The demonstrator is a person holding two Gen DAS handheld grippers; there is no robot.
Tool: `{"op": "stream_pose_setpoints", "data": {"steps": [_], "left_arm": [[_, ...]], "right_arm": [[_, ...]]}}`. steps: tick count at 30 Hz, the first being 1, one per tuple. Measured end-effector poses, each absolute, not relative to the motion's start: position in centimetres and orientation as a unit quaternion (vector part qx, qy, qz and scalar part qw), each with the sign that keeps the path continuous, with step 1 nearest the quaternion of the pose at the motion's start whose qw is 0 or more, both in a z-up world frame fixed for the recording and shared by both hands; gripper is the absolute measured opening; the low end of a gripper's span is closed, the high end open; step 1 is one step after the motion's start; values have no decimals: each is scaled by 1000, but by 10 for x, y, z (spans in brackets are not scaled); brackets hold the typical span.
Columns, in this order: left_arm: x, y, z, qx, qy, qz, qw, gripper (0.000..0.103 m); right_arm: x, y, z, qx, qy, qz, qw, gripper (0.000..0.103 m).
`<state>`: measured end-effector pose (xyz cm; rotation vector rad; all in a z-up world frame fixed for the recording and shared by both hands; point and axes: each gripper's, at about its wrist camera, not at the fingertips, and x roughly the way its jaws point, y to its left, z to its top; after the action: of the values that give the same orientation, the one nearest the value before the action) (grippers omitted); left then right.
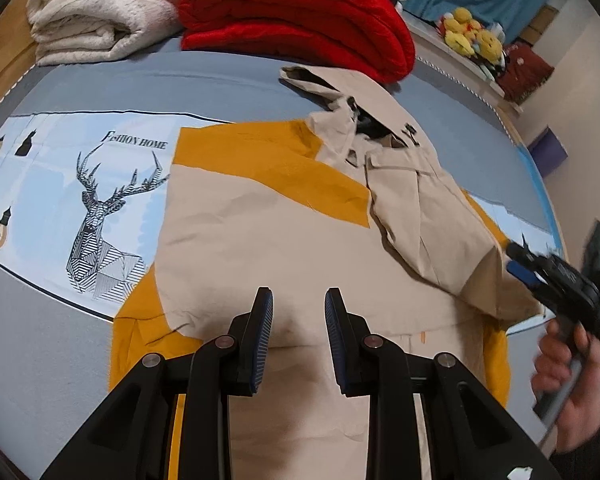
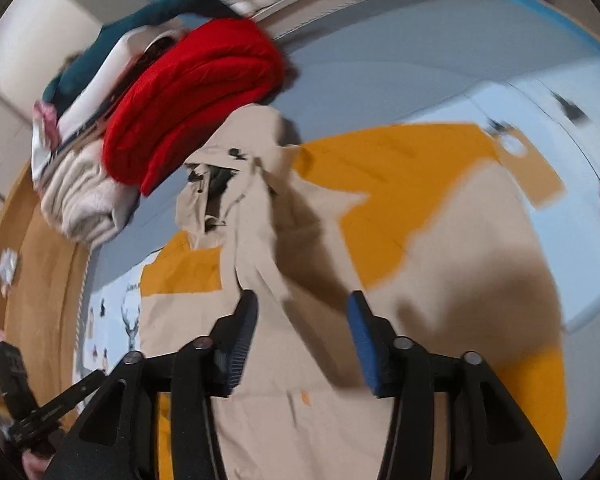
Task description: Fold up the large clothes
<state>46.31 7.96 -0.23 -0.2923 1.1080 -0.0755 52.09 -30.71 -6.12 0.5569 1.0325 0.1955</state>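
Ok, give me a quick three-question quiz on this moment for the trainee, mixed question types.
1. True or false: the left gripper is clamped on the beige-and-mustard jacket.
2. What lies nearest the jacket's hood? A) red folded blanket B) yellow plush toys C) deer print
3. Fill in: the folded-over sleeve lies across the jacket's ____ half in the left wrist view.

Key: 1 false, both jaws stand apart above the cloth; 2 A; 3 right.
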Motion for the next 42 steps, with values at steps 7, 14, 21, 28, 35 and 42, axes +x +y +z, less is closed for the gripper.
{"op": "stream_pose_setpoints", "data": {"steps": [7, 14, 21, 28, 35, 42], "left_arm": [[467, 100, 5, -164, 518, -32, 839, 24], [466, 130, 18, -196, 502, -18, 842, 24], [462, 163, 19, -232, 496, 6, 836, 24], [460, 173, 12, -238, 501, 11, 832, 24], [466, 177, -26, -239, 529, 33, 814, 24], [476, 174, -67, -260, 557, 35, 788, 22]], "right_arm": [[615, -245, -78, 216, 533, 150, 804, 55], [603, -181, -18, 148, 440, 130, 876, 3], [533, -83, 11, 130, 431, 271, 851, 36], [473, -168, 14, 191, 459, 220, 840, 42], [428, -280, -36, 274, 482, 101, 826, 48], [446, -347, -128, 388, 534, -7, 751, 48]]}}
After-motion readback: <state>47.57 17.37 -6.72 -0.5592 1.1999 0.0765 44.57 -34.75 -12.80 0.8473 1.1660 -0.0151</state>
